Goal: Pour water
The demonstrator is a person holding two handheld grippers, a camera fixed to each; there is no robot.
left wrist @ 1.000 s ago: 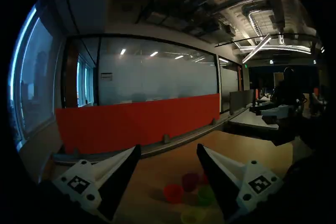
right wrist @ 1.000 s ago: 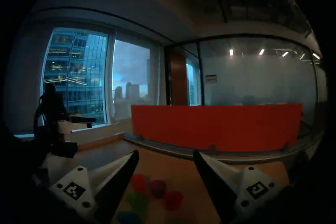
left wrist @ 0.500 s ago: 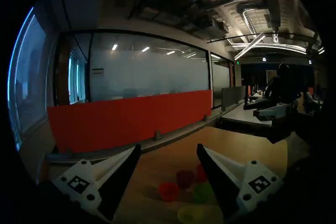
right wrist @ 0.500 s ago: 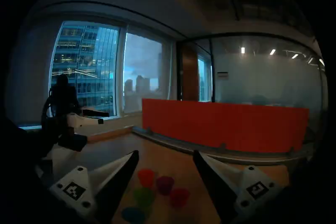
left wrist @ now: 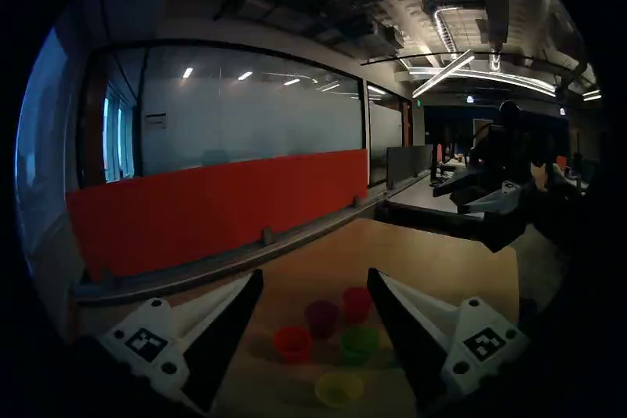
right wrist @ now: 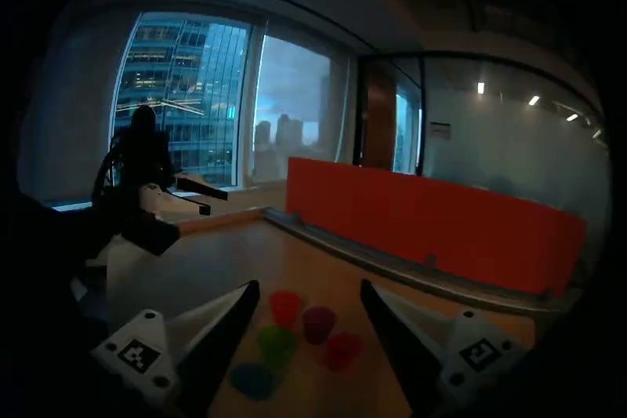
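Observation:
Several small coloured cups stand clustered on the wooden table (left wrist: 427,249). In the left gripper view they are an orange-red cup (left wrist: 292,342), a purple cup (left wrist: 321,318), a red cup (left wrist: 356,303), a green cup (left wrist: 360,343) and a yellow cup (left wrist: 338,388). My left gripper (left wrist: 313,273) hangs open above them, holding nothing. The right gripper view has a red cup (right wrist: 284,307), purple cup (right wrist: 318,324), green cup (right wrist: 276,343) and blue cup (right wrist: 252,380) below my open, empty right gripper (right wrist: 308,285). Each view also catches the other gripper farther off: the right gripper (left wrist: 486,202) and the left gripper (right wrist: 168,194).
An orange partition (left wrist: 219,206) with a metal rail runs along the table's far edge. Frosted glass walls stand behind it, and large windows (right wrist: 188,96) give onto city towers. More desks (left wrist: 423,190) lie beyond the table. The room is dim.
Both cameras have tilted downward, so the cups have risen in view and more tabletop shows. Both grippers stay open.

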